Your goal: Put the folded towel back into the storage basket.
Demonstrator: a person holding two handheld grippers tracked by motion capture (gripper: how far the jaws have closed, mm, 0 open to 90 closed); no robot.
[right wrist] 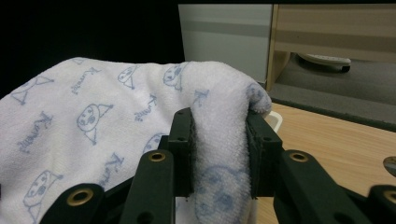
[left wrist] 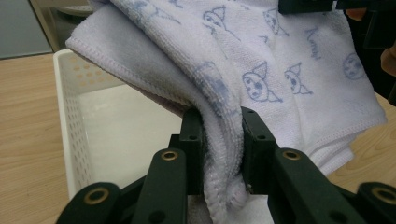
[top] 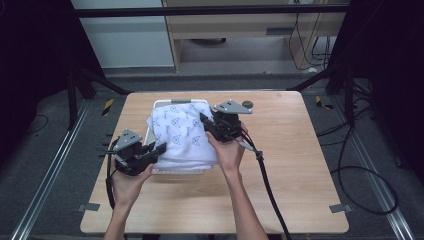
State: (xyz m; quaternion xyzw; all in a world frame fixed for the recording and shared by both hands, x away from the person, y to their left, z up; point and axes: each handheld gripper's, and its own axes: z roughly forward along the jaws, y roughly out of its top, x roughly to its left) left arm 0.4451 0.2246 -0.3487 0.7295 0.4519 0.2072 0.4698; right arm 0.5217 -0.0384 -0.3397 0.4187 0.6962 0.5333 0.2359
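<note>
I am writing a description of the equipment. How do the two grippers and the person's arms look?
Both the left gripper and the right gripper are black, each with a grey three-cornered plate on top and a black cable trailing behind. Their fingers are black bars with brass-coloured rivets at the joints. The forearms are bare; no sleeves or gloves show.

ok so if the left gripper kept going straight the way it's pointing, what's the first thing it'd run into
The left gripper is already shut on a fold of the white towel with blue cartoon prints. Pushed straight on, it would drive into more of that towel, bunched over the white perforated plastic basket; the depth beyond is unclear.
</note>
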